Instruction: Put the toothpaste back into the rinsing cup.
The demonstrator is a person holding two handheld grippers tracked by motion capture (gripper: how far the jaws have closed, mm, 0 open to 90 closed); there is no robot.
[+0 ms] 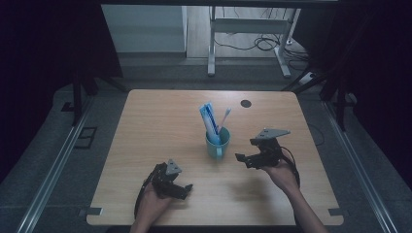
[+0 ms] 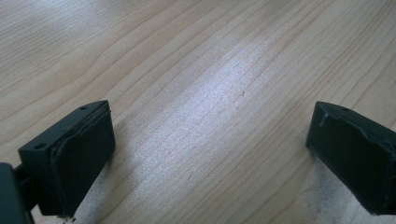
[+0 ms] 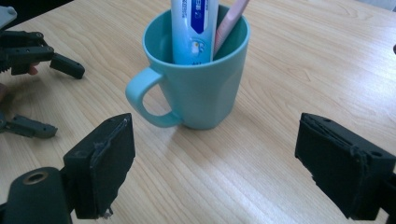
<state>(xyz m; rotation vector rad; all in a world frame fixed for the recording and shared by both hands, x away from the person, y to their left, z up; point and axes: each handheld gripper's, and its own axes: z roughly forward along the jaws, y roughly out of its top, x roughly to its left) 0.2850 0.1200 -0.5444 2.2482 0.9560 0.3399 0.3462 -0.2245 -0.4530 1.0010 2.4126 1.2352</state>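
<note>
We see the high view as dim overall: the surroundings sink into near-black at nine and three o'clock, while the table point(image 1: 160, 121) stands out as the one evenly lit patch, with brighter floor at twelve o'clock. Soft shadows lie under the hands at six o'clock. In the left gripper view a pale sheen of glare runs across the wood from one o'clock towards seven, and the picture is slightly soft. The right gripper view is brighter; the mug point(image 3: 201, 93) looks sharp, its shadow falls towards six o'clock, and the near jaws look soft.
</note>
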